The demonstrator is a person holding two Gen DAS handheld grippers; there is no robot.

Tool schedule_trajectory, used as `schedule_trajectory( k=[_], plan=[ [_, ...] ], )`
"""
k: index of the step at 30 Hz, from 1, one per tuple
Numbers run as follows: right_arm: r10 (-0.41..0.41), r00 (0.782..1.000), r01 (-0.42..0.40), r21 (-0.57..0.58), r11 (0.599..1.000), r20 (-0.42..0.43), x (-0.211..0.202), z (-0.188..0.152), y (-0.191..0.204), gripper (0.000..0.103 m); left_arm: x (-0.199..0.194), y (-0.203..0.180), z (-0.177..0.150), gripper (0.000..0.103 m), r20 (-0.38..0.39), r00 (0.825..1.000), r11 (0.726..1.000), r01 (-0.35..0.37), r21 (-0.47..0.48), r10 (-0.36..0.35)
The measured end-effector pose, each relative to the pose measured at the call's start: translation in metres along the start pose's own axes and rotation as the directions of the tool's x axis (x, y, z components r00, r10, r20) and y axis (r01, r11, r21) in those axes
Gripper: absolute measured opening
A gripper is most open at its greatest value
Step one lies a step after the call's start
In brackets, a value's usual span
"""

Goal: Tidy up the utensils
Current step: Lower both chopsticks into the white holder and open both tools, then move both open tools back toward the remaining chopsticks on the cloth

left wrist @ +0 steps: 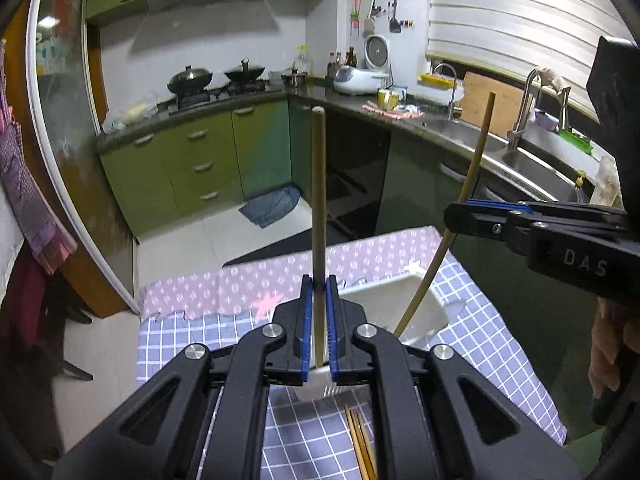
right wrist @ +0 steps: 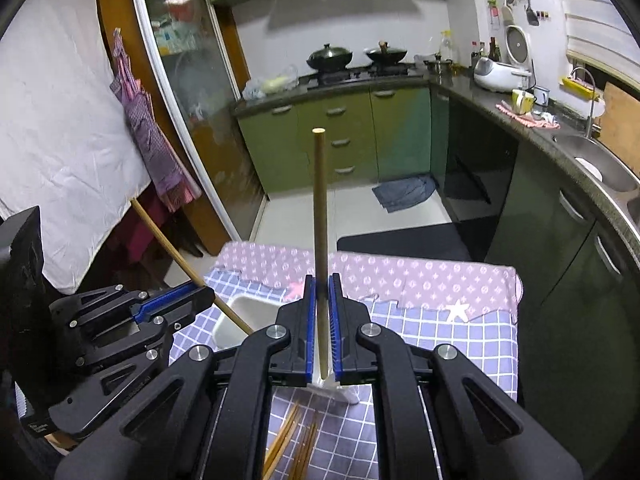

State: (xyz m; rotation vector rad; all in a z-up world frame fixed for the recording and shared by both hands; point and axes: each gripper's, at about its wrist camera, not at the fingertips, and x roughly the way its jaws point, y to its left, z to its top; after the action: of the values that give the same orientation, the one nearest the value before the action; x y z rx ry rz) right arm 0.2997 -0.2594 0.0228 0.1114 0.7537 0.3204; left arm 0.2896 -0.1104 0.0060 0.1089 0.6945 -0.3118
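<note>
My left gripper (left wrist: 319,286) is shut on the wooden handle of a utensil (left wrist: 319,208) with a metal head, held upright above the table. My right gripper (right wrist: 322,284) is shut on a second wooden-handled utensil (right wrist: 320,216) with a white head, also upright. Each gripper shows in the other's view: the right one (left wrist: 452,216) on its slanted handle (left wrist: 476,160), the left one (right wrist: 208,294) on its handle (right wrist: 160,236). A white rectangular bin (left wrist: 400,300) sits on the cloth just beyond both grippers; it also shows in the right wrist view (right wrist: 236,320). Several wooden chopsticks (left wrist: 362,440) lie on the cloth below; they also show in the right wrist view (right wrist: 296,444).
The table wears a blue checked cloth (left wrist: 480,344) with a pink patterned strip (left wrist: 240,284) at its far edge. Beyond are green kitchen cabinets (left wrist: 200,160), a stove with woks (left wrist: 216,76) and a sink counter (left wrist: 520,152) at right.
</note>
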Motion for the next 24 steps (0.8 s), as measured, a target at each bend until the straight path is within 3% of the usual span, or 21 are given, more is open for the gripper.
schedule_trajectory(
  k=[5,9,13,16,18,21,24],
  plan=[
    [-0.008,1.0,0.008,-0.015,1.0,-0.025,0.013,-0.018,0.004,0.008,0.004,0.001,-0.016,0.01,-0.017,1.0,1.0,-0.002,-0.006,0.002],
    [-0.012,1.0,0.012,-0.02,1.0,-0.023,0.009,-0.022,0.008,0.013,-0.005,0.0,-0.022,0.018,-0.01,1.0,1.0,-0.012,-0.004,0.012],
    [0.013,1.0,-0.012,-0.03,0.999,0.027,-0.024,-0.026,0.017,0.014,-0.025,0.004,-0.025,0.019,-0.001,1.0,1.0,-0.009,-0.015,0.009],
    [0.017,0.997,-0.013,-0.055,0.998,0.079,-0.062,-0.037,0.025,0.025,-0.042,0.003,-0.033,0.023,-0.017,1.0,1.0,-0.018,-0.012,0.018],
    [0.021,0.997,-0.016,-0.065,0.998,0.079,-0.08,-0.051,0.028,0.027,-0.048,0.003,-0.043,0.029,-0.059,0.998,1.0,-0.012,-0.024,0.011],
    [0.002,1.0,-0.001,-0.076,0.997,0.014,-0.084,-0.085,0.026,0.032,-0.048,0.0,-0.07,0.03,-0.146,0.989,1.0,-0.011,-0.026,0.007],
    [-0.028,0.995,0.021,-0.071,0.997,-0.092,-0.065,-0.124,0.014,0.034,-0.031,-0.003,-0.104,0.03,-0.295,0.955,0.999,-0.001,-0.037,-0.01]
  ],
)
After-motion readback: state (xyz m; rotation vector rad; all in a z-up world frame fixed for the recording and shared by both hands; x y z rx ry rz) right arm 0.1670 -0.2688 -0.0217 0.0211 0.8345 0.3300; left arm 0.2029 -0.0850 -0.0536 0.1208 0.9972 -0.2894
